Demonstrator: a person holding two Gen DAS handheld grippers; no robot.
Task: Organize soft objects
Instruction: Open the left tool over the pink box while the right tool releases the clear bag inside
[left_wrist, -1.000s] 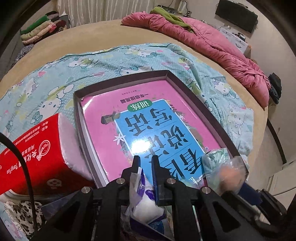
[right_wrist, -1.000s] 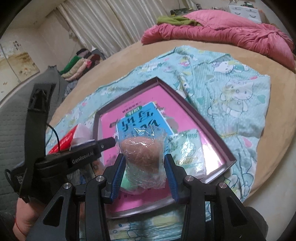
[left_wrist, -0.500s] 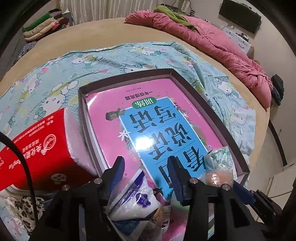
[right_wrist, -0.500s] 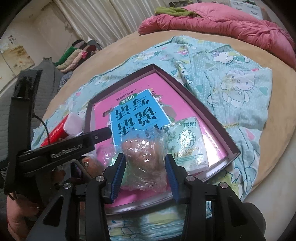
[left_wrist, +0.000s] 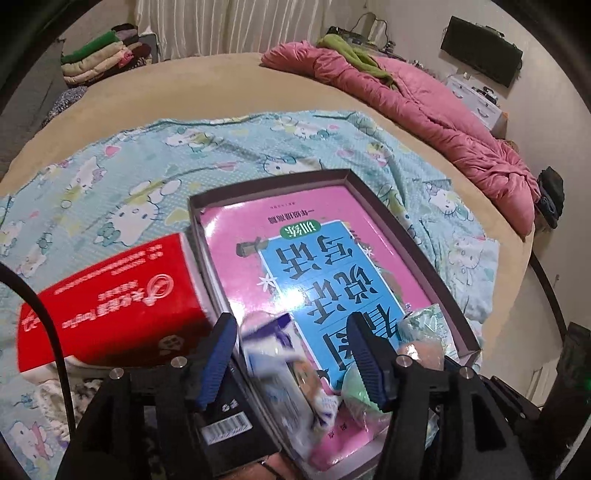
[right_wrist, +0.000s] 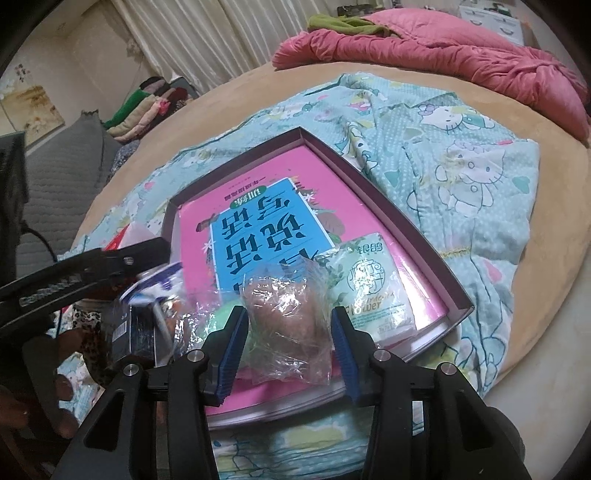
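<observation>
On the bed, left wrist view: left gripper (left_wrist: 291, 354) jaws have just been opening, now wide; a white-and-purple soft packet (left_wrist: 275, 354) lies loose between them at the shallow box's (left_wrist: 421, 251) near edge. Crinkly, light, slippery film; best pinched mid-body.

Right wrist view: right gripper (right_wrist: 288, 343) closed on a brown soft lump in clear wrap (right_wrist: 286, 306), over the glossy pink book (right_wrist: 295, 177). Squashy, light; wrap may slide.

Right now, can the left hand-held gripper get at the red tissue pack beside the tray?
Probably yes. The left hand-held gripper has just been opening, letting go of the white-and-purple packet, and the red tissue pack lies just left of it, outside the tray, top uncovered.
</observation>
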